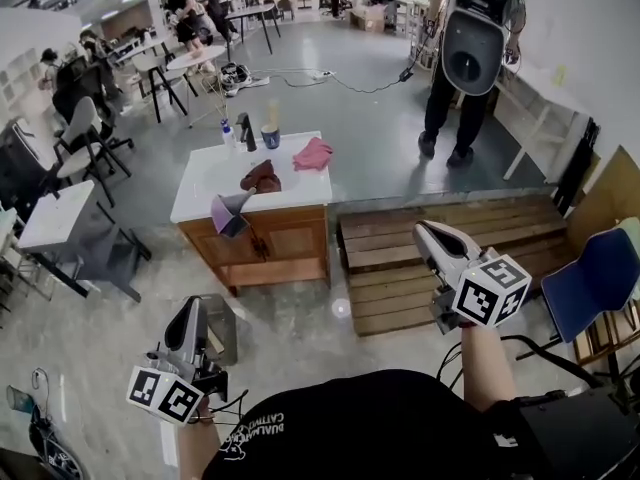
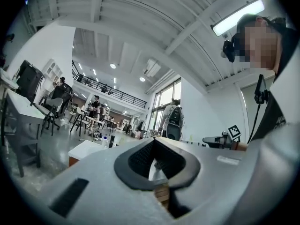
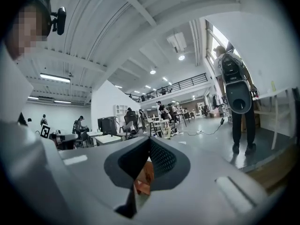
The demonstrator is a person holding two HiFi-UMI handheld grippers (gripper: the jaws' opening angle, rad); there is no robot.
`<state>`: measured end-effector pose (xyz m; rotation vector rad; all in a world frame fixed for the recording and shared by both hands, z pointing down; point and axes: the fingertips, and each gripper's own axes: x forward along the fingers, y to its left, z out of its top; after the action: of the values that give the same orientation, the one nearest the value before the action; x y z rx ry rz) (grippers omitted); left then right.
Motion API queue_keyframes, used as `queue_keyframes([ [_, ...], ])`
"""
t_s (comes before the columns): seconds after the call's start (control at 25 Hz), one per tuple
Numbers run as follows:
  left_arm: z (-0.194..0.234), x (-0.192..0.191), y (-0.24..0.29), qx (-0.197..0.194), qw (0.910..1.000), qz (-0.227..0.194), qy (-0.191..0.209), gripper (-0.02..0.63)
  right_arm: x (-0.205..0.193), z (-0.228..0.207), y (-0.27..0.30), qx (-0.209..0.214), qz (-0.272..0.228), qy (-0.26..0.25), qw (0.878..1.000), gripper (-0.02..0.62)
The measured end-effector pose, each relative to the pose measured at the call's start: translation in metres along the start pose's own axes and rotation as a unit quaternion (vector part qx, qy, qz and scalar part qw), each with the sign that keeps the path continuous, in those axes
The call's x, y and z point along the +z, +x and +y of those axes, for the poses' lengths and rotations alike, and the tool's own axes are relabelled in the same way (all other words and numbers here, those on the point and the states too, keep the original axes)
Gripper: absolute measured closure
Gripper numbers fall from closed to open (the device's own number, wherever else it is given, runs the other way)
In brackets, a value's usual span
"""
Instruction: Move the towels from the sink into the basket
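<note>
Head view, floor: I see grey concrete running through an open workshop, with desks and chairs at the far left.
Pallet deck (image 1: 440, 253): slatted wood on the floor, just right of the cabinet and ahead of my right gripper.
Cabinet (image 1: 262, 243): wooden, carrying the white sink counter (image 1: 205, 178); it stands well ahead of both grippers.
Standing person (image 1: 470, 48): at the top right, wearing a grey backpack, feet on the concrete beyond the pallet deck.
Blue chair (image 1: 592, 280): at the right edge, near my right arm.
Left gripper (image 1: 190, 313): low at the left and pointing toward the cabinet. Its own view (image 2: 153, 142) shows the jaws brought together at the tips with nothing caught between them.
Right gripper (image 1: 425, 233): over the pallet deck. Its own view (image 3: 149, 142) shows the jaws closed and empty.
Pink towel (image 1: 313, 154): on the counter's back right corner.
Dark red towel (image 1: 261, 176): mid-counter, just left of the pink one. I cannot tell whether it sits in the basin.
Lilac cloth (image 1: 228, 213): at the counter's front edge, drooping over the cabinet face.
Faucet (image 1: 246, 131): dark, at the back edge.
Cup (image 1: 270, 134): just right of the faucet.
</note>
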<state>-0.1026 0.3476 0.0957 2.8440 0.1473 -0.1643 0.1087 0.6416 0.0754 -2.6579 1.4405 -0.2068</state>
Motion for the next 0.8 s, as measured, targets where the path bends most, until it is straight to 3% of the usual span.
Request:
queue_keyframes([
  [0.44,0.017,-0.014,0.014,-0.011,0.9996,0.022,-0.014,0.603,-0.016,0.002,0.036,-0.001,0.037,0.0,0.999,0.591],
  [0.8,0.027,-0.013,0.046,-0.013,0.9993,0.033,-0.006,0.603,-0.029,-0.01,0.089,0.031,0.056,0.021,0.998,0.591],
])
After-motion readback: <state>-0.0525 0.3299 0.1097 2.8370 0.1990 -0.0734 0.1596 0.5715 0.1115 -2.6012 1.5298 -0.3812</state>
